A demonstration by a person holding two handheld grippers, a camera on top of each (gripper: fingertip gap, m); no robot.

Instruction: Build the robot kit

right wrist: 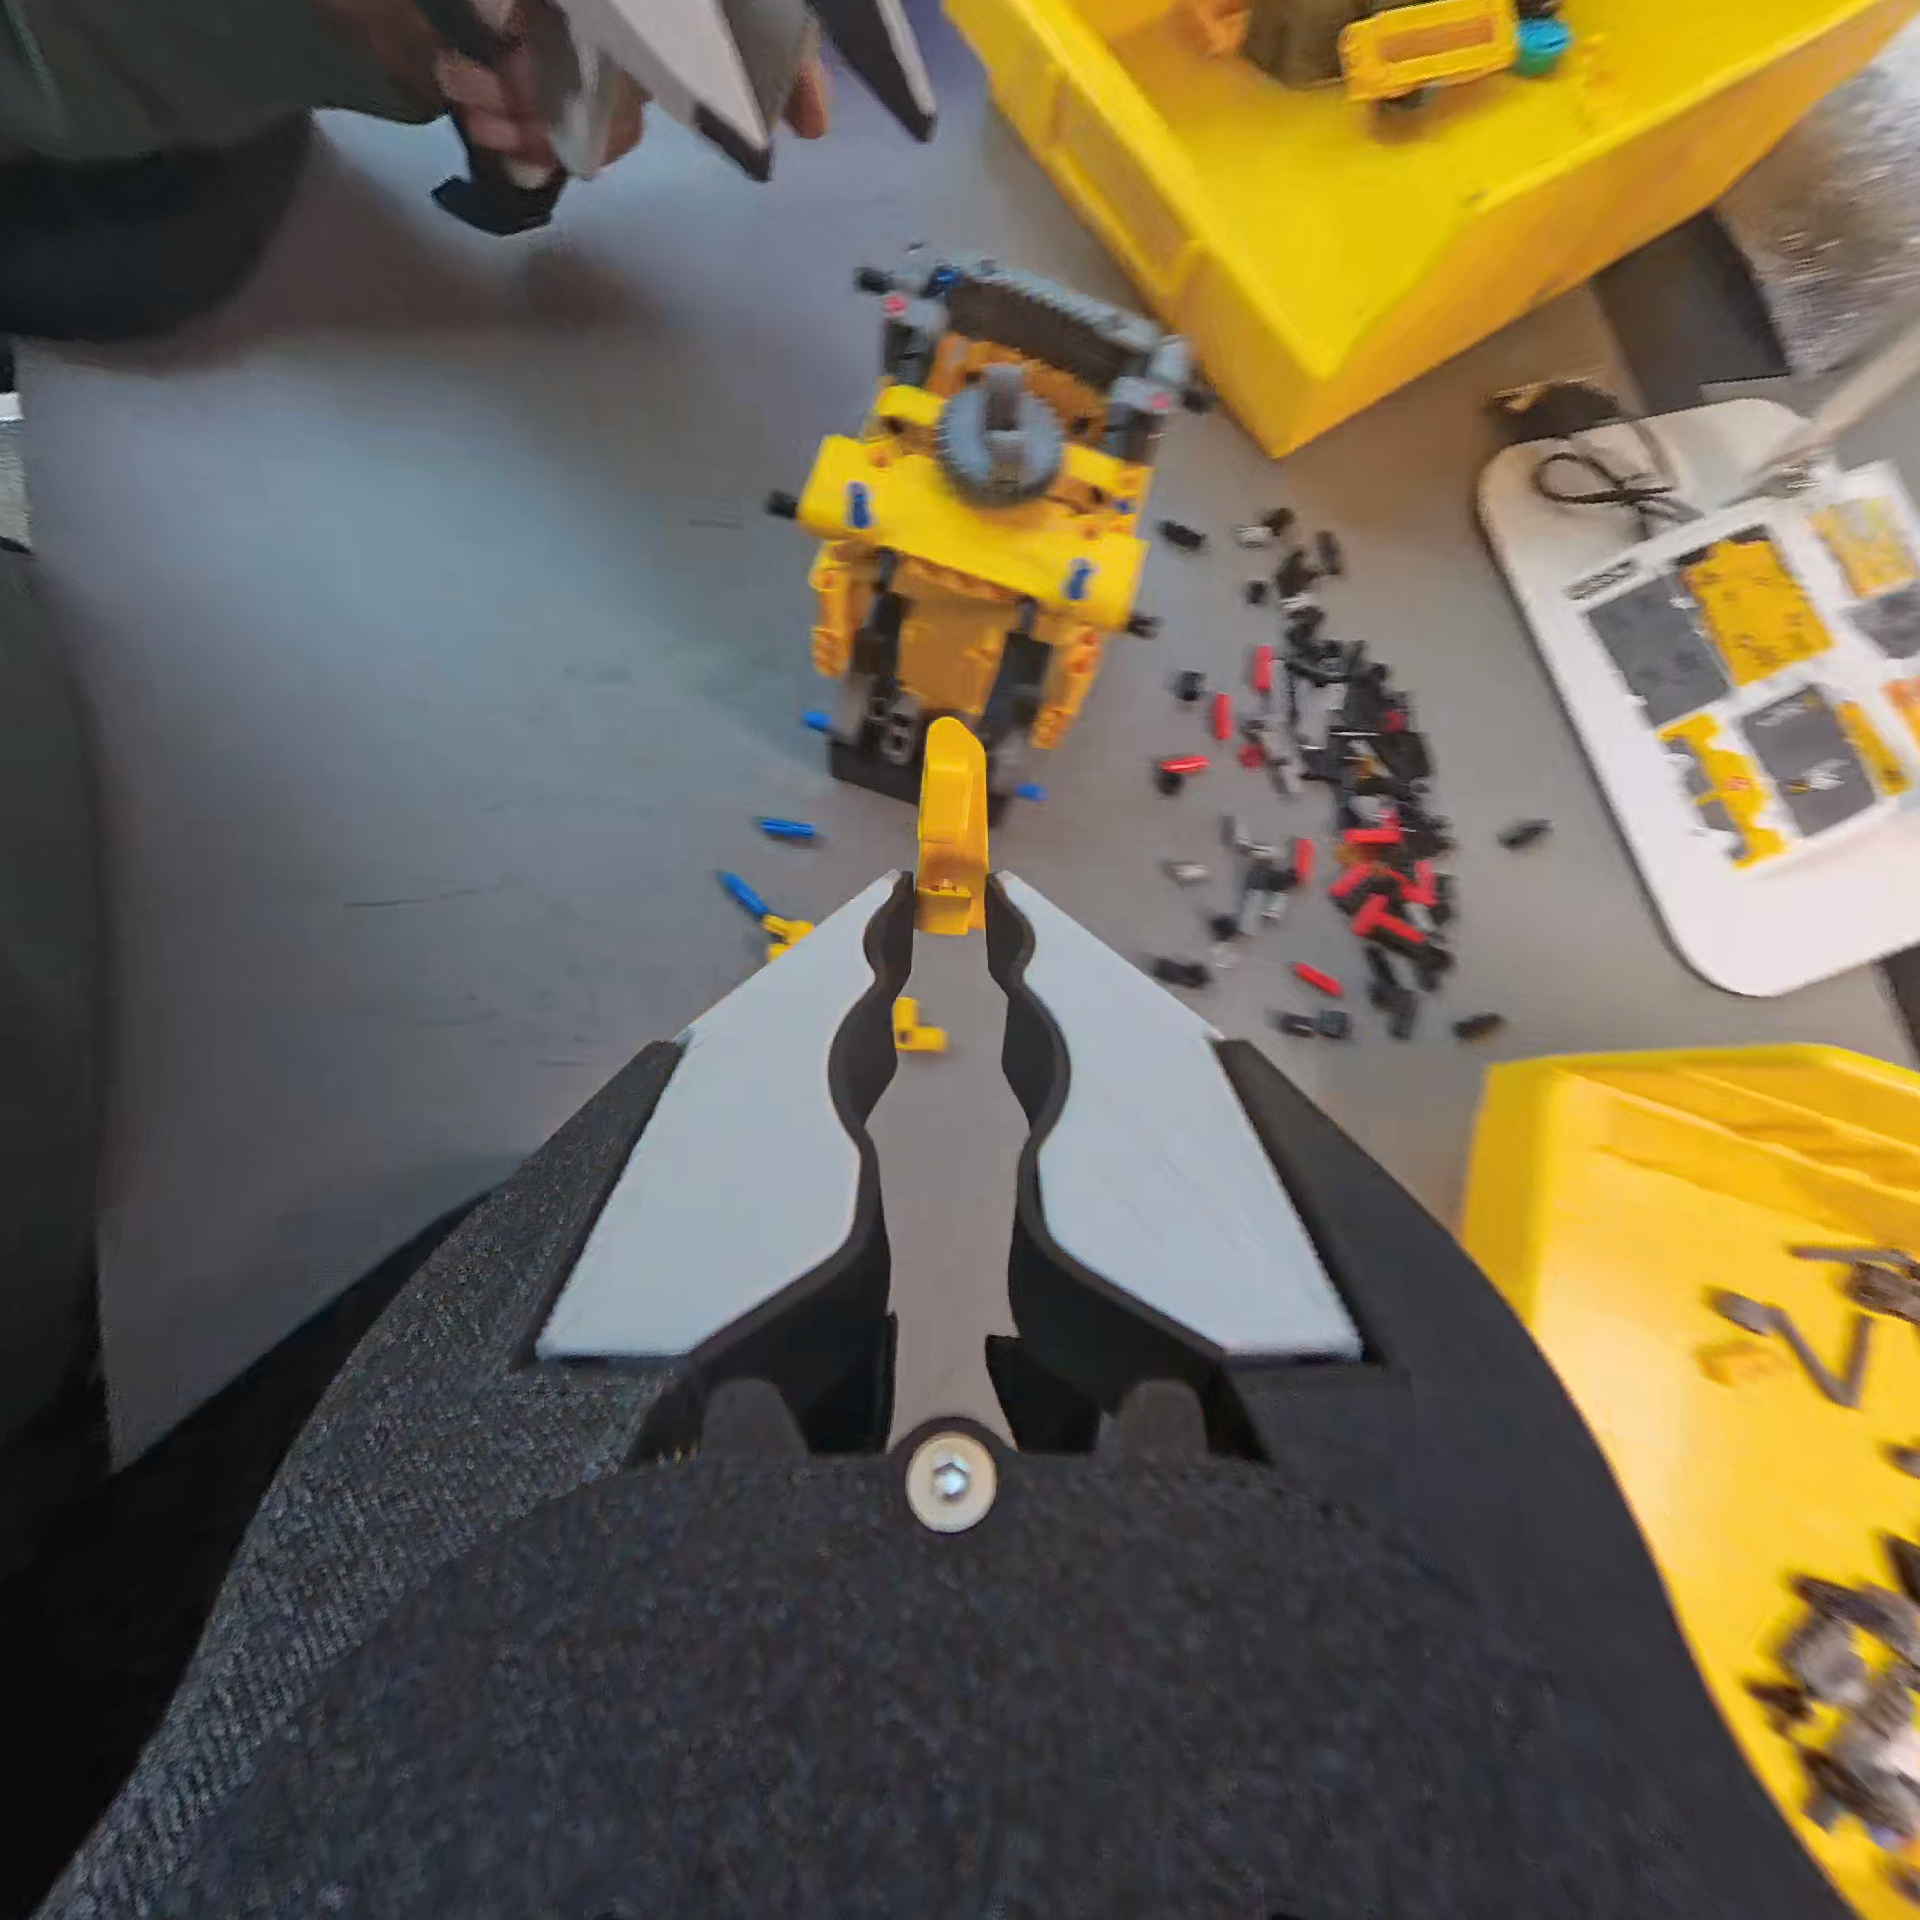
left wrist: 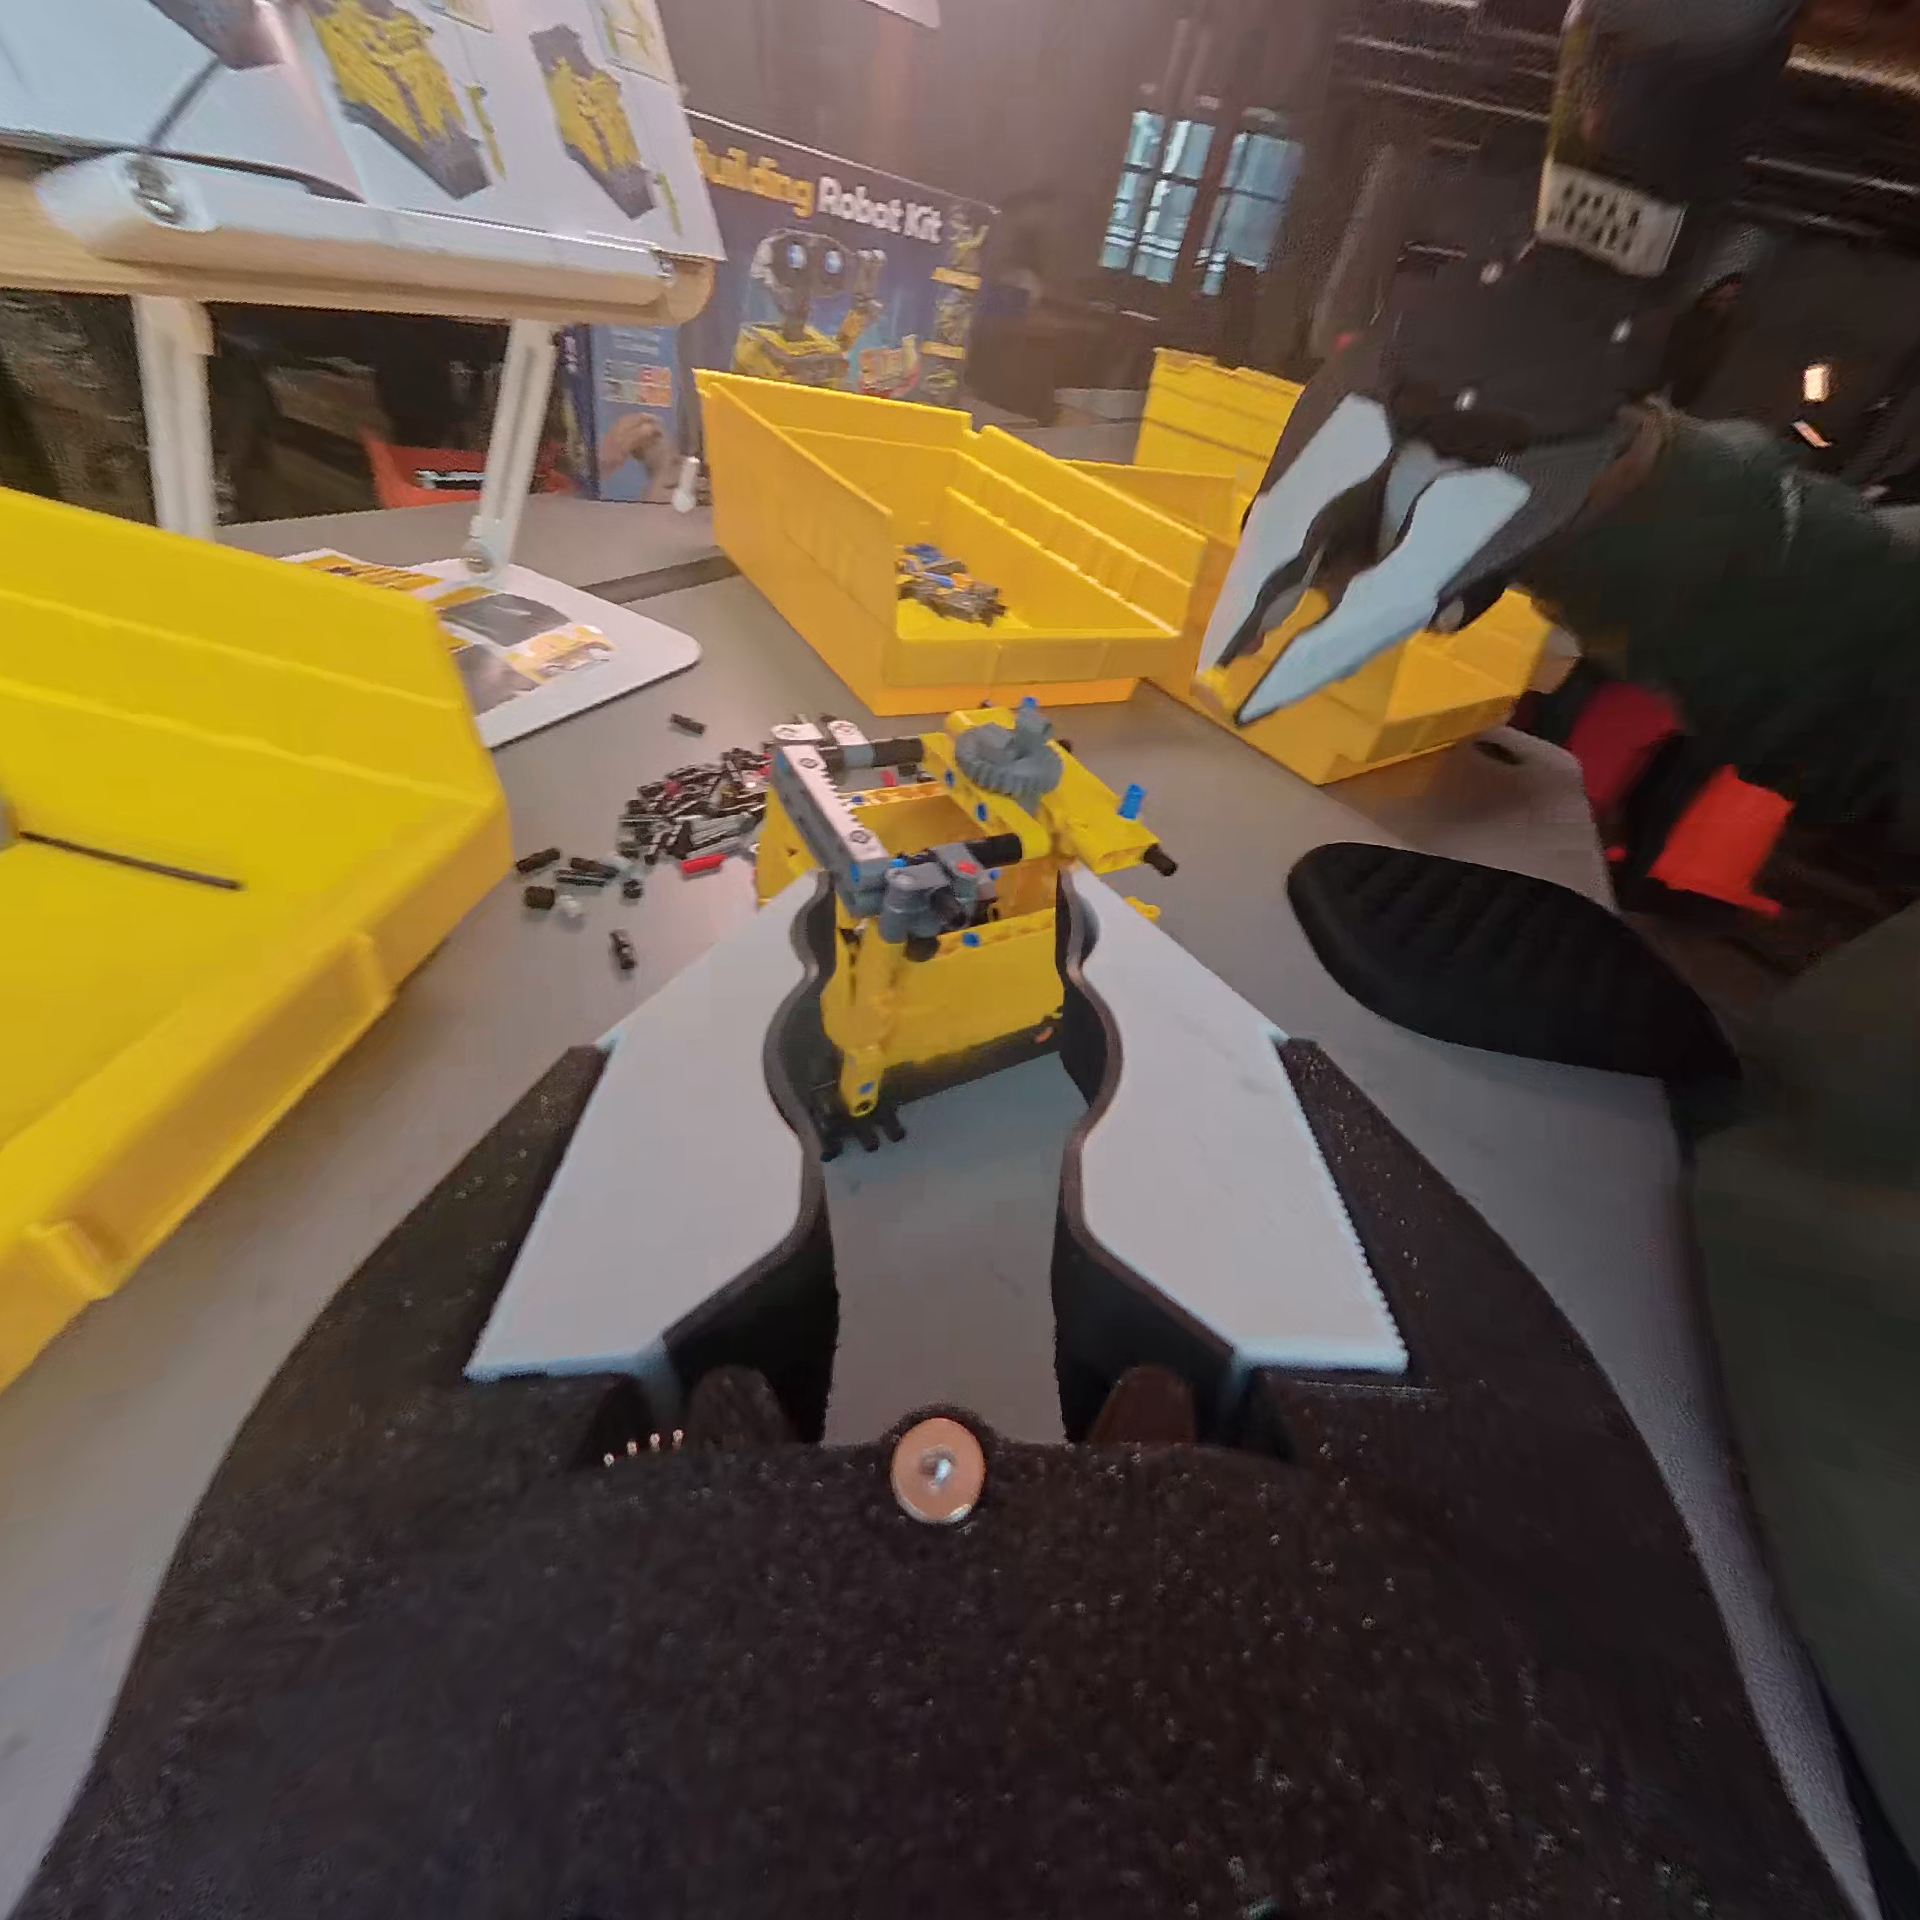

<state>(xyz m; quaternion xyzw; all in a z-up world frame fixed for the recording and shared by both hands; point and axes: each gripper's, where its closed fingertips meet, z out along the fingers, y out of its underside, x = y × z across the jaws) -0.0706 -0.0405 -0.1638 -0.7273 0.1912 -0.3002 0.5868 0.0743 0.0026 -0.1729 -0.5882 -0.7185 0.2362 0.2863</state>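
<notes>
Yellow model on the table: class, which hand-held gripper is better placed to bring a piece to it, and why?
Probably right. The right hand-held gripper is shut on a yellow piece pointing at the yellow model; the left hand-held gripper is open and empty.

Model base [left wrist: 935, 1039]: lower sides hidden behind the left gripper's [left wrist: 940, 894] fingers; contact cannot be told.
Yellow piece [right wrist: 951, 831]: rear end hidden between the right gripper's [right wrist: 948, 883] tips.
Near bin [right wrist: 1704, 1455]: cut off by right edge; contents blurred.
Loose pins [left wrist: 665, 821]: too small to identify.
Far bin parts [left wrist: 951, 592]: blurred.
</notes>
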